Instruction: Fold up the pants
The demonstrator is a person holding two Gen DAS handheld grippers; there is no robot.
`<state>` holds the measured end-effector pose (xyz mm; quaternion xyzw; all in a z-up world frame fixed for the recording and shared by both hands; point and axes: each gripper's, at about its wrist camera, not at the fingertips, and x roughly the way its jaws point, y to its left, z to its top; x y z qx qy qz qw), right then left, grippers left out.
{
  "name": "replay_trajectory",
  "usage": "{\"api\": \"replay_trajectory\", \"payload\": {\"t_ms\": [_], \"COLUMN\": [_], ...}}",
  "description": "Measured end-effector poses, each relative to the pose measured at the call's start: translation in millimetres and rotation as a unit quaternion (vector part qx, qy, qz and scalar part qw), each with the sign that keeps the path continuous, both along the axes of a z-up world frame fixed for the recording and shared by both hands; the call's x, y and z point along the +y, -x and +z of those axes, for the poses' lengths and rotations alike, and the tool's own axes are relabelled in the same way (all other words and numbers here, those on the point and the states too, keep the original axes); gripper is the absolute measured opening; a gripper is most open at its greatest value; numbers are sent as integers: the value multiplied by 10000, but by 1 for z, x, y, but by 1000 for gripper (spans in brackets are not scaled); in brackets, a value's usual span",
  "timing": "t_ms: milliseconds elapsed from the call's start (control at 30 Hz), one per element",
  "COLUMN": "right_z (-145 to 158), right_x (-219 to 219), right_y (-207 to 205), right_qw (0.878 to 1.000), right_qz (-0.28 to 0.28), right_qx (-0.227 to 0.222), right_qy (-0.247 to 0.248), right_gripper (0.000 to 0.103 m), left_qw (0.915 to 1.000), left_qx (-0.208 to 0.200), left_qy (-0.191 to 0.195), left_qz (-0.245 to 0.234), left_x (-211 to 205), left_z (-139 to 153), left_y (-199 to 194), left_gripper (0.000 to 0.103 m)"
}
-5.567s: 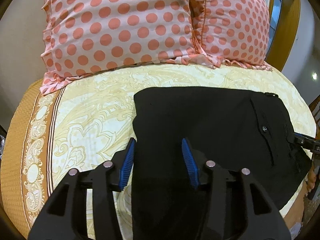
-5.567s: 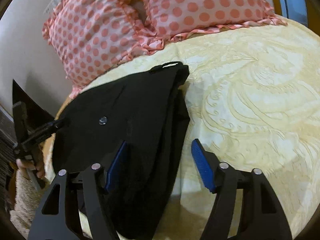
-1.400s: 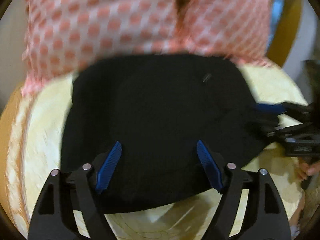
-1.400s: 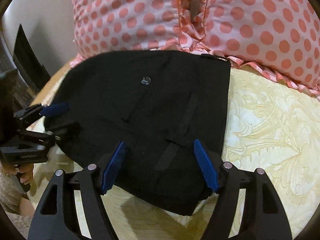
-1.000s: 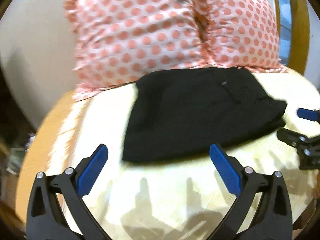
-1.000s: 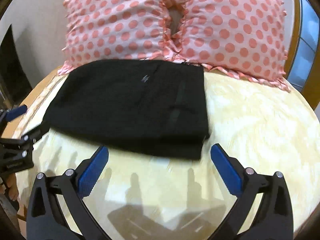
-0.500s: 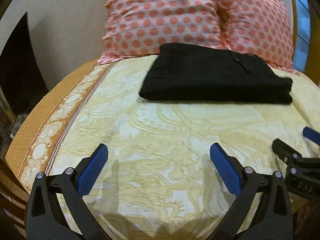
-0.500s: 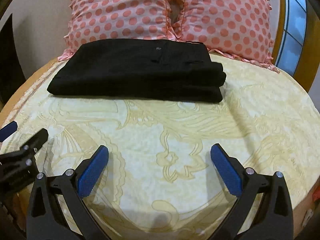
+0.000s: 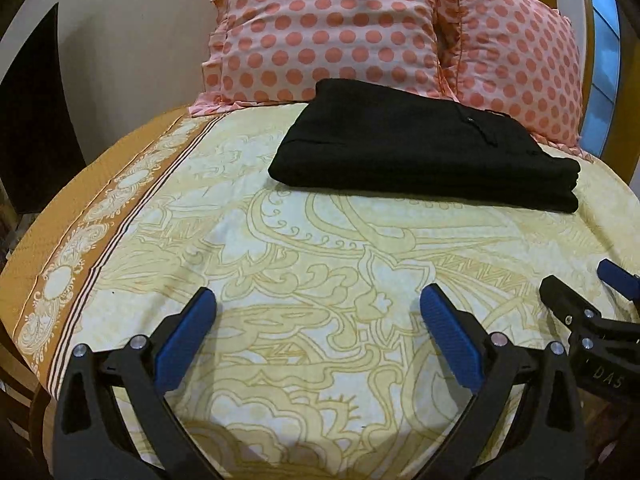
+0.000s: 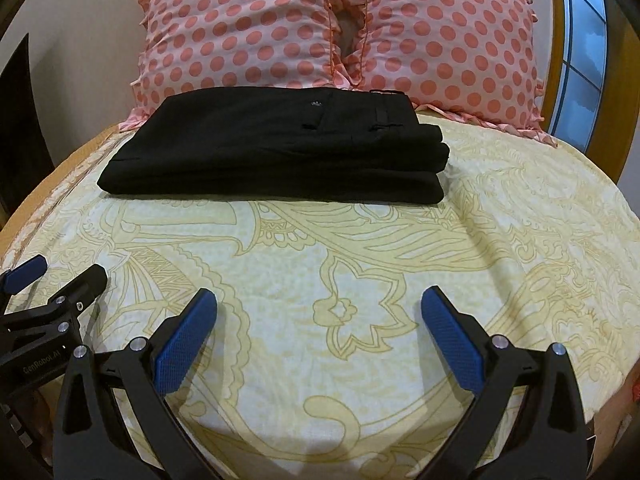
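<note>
The black pants (image 9: 420, 148) lie folded in a flat rectangular stack at the far end of the bed, against the pillows; they also show in the right wrist view (image 10: 280, 148), with a back-pocket button on top. My left gripper (image 9: 318, 316) is open and empty, well back from the pants over the sheet. My right gripper (image 10: 320, 316) is open and empty too, equally far back. Each gripper shows at the edge of the other's view: the right one (image 9: 580, 288) and the left one (image 10: 56, 276).
Two pink polka-dot pillows (image 9: 320, 28) (image 10: 440, 28) stand against the headboard behind the pants. The yellow patterned bedsheet (image 10: 360, 264) covers the bed, with an orange border (image 9: 72, 232) on the left. A window (image 10: 580, 48) is at right.
Both grippers let go of the pants, opened wide and pulled back toward the foot of the bed. The folded pants stay put near the pillows.
</note>
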<state>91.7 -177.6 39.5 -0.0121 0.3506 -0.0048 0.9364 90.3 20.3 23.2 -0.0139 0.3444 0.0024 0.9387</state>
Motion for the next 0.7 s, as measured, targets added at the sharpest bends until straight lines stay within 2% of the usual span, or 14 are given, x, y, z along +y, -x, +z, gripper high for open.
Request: {"api": "replay_trajectory", "payload": {"t_ms": [700], "right_z": [0], "right_x": [0], "right_y": [0], "right_qw": [10000], "right_qz": [-43], "right_qx": [-62], "right_qy": [0], "right_gripper": [102], "left_qw": [9999], "left_qx": [108], "left_qy": [40], "left_qz": [-77], "left_x": [0], "left_z": [2], "left_y": [2], "left_gripper": [101]}}
